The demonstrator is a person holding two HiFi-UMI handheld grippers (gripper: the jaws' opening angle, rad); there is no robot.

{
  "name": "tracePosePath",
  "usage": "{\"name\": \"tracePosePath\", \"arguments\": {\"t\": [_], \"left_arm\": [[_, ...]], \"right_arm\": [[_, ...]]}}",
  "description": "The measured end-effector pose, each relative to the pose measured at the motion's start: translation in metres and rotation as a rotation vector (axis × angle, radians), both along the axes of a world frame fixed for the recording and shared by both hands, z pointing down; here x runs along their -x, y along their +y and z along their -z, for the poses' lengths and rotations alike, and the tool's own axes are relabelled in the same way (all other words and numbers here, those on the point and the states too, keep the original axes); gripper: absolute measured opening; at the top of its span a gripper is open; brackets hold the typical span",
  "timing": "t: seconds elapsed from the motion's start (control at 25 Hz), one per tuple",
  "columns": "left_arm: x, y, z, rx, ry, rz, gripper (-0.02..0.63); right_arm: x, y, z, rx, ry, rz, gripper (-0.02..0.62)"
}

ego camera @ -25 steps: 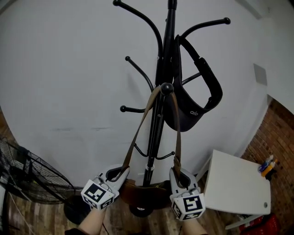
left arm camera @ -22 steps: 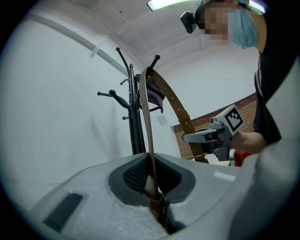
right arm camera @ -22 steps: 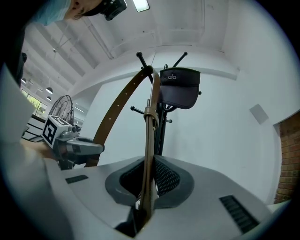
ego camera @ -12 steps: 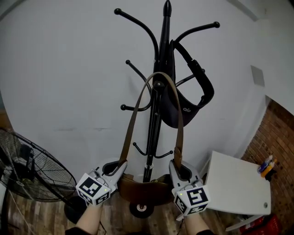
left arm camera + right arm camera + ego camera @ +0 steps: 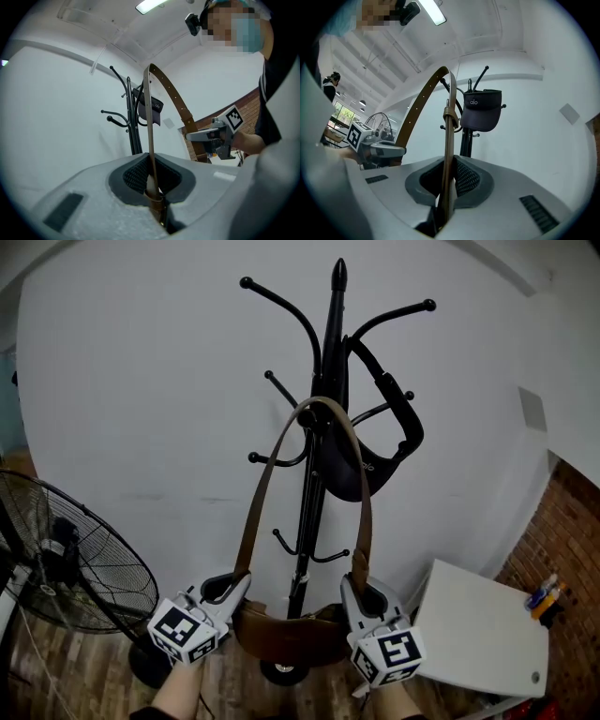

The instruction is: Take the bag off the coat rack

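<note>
A brown leather bag [image 5: 291, 638] hangs low in front of the black coat rack [image 5: 323, 381]. Its long brown strap [image 5: 251, 512] arches up over the ball end of a peg [image 5: 307, 420]; whether it still rests on the peg I cannot tell. My left gripper [image 5: 230, 589] is shut on the strap's left end just above the bag, and the strap [image 5: 150, 131] runs up from between its jaws. My right gripper [image 5: 361, 594] is shut on the right end, where the strap [image 5: 449, 154] also rises from the jaws. A black visor cap [image 5: 375, 451] hangs on a higher right-hand peg.
A floor fan [image 5: 66, 559] stands at the left beside the rack's round base [image 5: 281, 671]. A white table [image 5: 478, 634] sits at the right against a brick wall [image 5: 562, 549]. A white wall lies behind the rack.
Both grippers have risen with the strap ends. The strap, pulled tight over the peg's ball a second ago, now bows into a rounded arch above it, and the bag sits higher.
</note>
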State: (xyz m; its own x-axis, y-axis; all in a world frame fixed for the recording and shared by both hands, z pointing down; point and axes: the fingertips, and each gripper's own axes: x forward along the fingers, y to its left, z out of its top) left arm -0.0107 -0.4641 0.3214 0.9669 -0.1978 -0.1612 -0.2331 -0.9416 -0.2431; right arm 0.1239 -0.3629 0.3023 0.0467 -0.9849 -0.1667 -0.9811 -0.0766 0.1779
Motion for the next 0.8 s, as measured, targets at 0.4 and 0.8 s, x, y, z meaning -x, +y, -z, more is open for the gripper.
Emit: {"name": "tracePosePath", "arguments": {"t": [0.4, 0.8], "left_arm": [[0.014, 0.057, -0.02, 0.049, -0.004, 0.12, 0.015], [0.016, 0.126, -0.05, 0.095, -0.02, 0.169, 0.015]], "right_arm": [[0.006, 0.048, -0.025, 0.048, -0.01, 0.088, 0.025], [0.001, 0.109, -0.053, 0.096, -0.026, 0.116, 0.025]]}}
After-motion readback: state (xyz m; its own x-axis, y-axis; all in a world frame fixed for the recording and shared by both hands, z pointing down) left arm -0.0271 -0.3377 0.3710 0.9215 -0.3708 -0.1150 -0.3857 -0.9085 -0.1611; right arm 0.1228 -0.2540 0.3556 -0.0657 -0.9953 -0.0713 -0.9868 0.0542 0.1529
